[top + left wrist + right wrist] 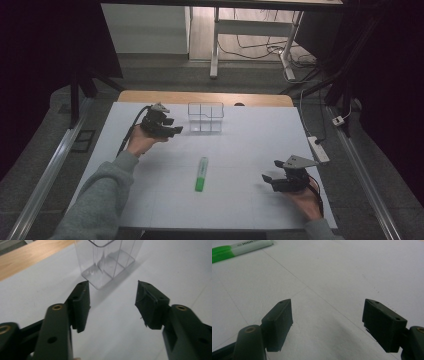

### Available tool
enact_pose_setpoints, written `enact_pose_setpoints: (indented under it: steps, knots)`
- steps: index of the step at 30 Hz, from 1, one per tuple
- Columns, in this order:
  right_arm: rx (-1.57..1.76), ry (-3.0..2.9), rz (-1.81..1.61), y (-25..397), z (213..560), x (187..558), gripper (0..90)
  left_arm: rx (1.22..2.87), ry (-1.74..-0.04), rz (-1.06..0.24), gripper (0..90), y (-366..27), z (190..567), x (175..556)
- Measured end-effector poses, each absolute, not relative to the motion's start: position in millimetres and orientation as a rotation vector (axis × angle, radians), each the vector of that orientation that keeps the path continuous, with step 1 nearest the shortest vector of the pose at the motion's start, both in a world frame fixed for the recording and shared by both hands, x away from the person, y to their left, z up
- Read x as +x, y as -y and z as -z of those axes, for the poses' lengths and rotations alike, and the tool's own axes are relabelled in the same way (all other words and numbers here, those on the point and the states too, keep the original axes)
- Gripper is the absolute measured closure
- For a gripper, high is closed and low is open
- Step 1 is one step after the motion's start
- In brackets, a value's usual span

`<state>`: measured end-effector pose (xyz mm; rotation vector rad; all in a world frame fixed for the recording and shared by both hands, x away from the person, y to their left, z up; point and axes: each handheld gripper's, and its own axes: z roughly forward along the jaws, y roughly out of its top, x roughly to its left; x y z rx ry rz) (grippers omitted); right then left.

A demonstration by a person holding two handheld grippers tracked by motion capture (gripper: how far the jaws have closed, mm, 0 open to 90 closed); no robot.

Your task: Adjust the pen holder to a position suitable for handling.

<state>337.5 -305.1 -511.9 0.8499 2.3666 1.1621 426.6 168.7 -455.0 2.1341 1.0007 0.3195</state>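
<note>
High view: a white table (150, 200) with a green marker (201, 174) lying flat at its middle, and a clear divided box (205, 117) standing near the far edge.
Left claw (175, 127): jaws apart, empty, just beside the box.
Right claw (270, 172): jaws apart, empty, well right of the marker.
Likely step: picking up the marker.
Doing it well: straddle the barrel mid-length, crosswise, then close.

One readable mark: "HIGH", black capitals on the pale barrel of the green highlighter (239, 248), lying up and left of the right hand-held gripper (328, 317); the letters after it can't be read.
</note>
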Motion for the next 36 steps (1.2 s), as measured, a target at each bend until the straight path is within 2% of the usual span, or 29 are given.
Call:
enact_pose_setpoints:
  steps: [3, 8, 29, 36]
  knots:
    - [0.858, -2.365, -1.149, 307, 513, 337, 23.6, 2.135, -1.001, -0.307, 38.7, -169, 452, 419]
    - [0.856, -2.363, -1.151, 307, 513, 336, 23.6, 2.136, -0.991, -0.295, 36.7, -168, 450, 405]
    - [0.841, -2.37, -1.134, 305, 513, 335, 23.4, 2.137, -0.974, -0.253, 32.2, -189, 471, 340]
    - [0.836, -2.37, -1.13, 304, 513, 336, 23.4, 2.156, -0.937, -0.26, 31.6, -182, 471, 325]
